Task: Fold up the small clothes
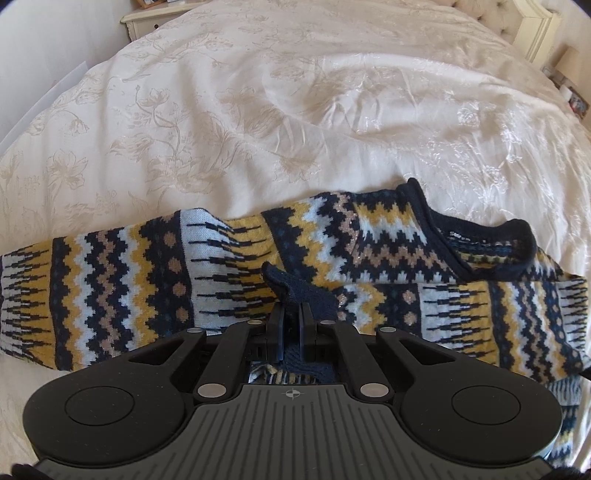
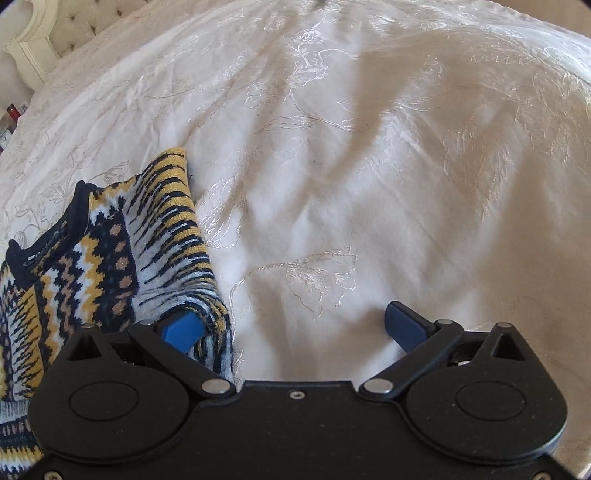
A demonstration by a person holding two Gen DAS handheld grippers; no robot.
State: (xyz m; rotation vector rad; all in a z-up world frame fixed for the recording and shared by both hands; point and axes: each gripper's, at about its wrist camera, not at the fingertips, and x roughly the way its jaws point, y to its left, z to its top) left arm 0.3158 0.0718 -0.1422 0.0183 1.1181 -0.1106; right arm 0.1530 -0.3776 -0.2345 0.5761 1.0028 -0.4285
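Observation:
A small knitted sweater (image 1: 332,251) with navy, yellow, white and tan zigzag bands lies across a cream bedspread (image 1: 258,110). Its navy neckline (image 1: 491,236) is at the right, a sleeve stretches to the left. My left gripper (image 1: 293,314) is shut on a navy ribbed cuff (image 1: 295,291) of the sweater, pinched between the black fingers above the body of the garment. In the right wrist view the same sweater (image 2: 103,258) lies at the left. My right gripper (image 2: 295,325) is open; its left blue finger (image 2: 183,330) lies under the sweater's edge, the right finger (image 2: 404,319) is over bare bedspread.
The embroidered bedspread (image 2: 369,166) covers the whole bed. A cream bedside cabinet (image 1: 147,18) stands at the far left, a tufted headboard with a cream post (image 1: 532,29) at the far right. Small items sit on a stand beside the bed (image 1: 576,99).

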